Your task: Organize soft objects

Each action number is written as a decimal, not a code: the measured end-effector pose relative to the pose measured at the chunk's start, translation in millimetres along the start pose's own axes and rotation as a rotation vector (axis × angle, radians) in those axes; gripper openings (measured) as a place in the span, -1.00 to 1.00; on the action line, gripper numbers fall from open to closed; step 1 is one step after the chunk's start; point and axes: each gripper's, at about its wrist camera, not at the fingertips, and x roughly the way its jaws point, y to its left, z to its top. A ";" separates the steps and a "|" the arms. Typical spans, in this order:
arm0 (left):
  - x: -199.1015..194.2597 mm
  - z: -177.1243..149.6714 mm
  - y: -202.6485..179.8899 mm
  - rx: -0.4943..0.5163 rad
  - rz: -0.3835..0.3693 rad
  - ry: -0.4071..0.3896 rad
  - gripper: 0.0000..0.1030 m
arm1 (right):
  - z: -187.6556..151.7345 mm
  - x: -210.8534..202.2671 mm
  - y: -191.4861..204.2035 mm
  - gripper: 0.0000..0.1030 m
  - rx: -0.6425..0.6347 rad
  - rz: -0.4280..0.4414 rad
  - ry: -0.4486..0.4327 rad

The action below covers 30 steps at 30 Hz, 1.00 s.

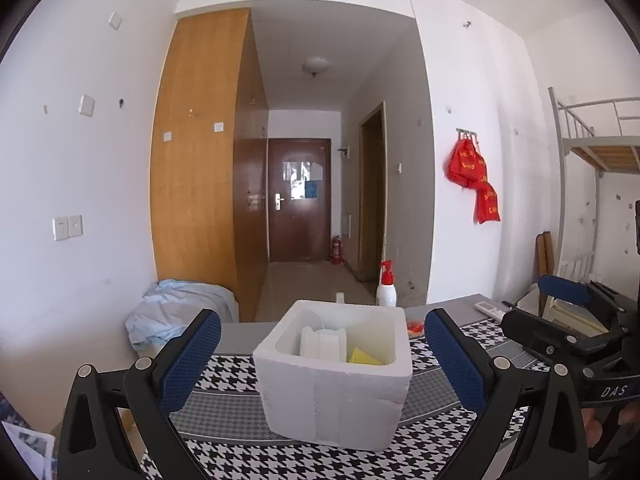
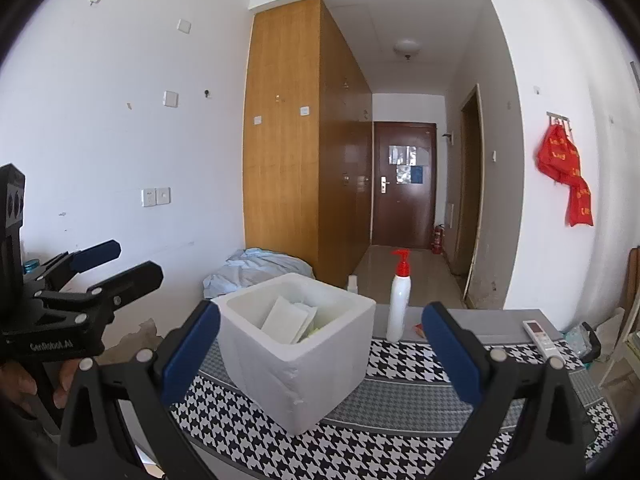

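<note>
The left gripper (image 1: pixel 322 350) and right gripper (image 2: pixel 320 350) both hang spread wide and empty above a black-and-white houndstooth cloth (image 1: pixel 224 368) on a grey table (image 2: pixel 500 322). The white square foam box (image 1: pixel 334 372) sits between the left gripper's fingers, holding white foam pieces (image 1: pixel 322 342) and a yellow piece (image 1: pixel 362 356). A red-capped white pump bottle (image 2: pixel 399 300) stands behind, near the table's far edge; a white remote control (image 2: pixel 542 338) lies right.
</note>
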 end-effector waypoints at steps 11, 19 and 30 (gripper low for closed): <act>4.3 -26.4 -5.9 -0.009 -0.020 0.020 0.98 | -22.2 -2.4 -6.4 0.98 0.043 -0.034 0.023; 1.4 -35.3 -6.4 -0.025 -0.016 0.028 0.98 | -31.8 -8.4 -7.5 0.98 0.042 -0.036 0.013; -2.9 -42.7 -11.4 -0.025 -0.032 0.029 0.98 | -45.0 -11.0 -11.1 0.98 0.046 -0.044 0.021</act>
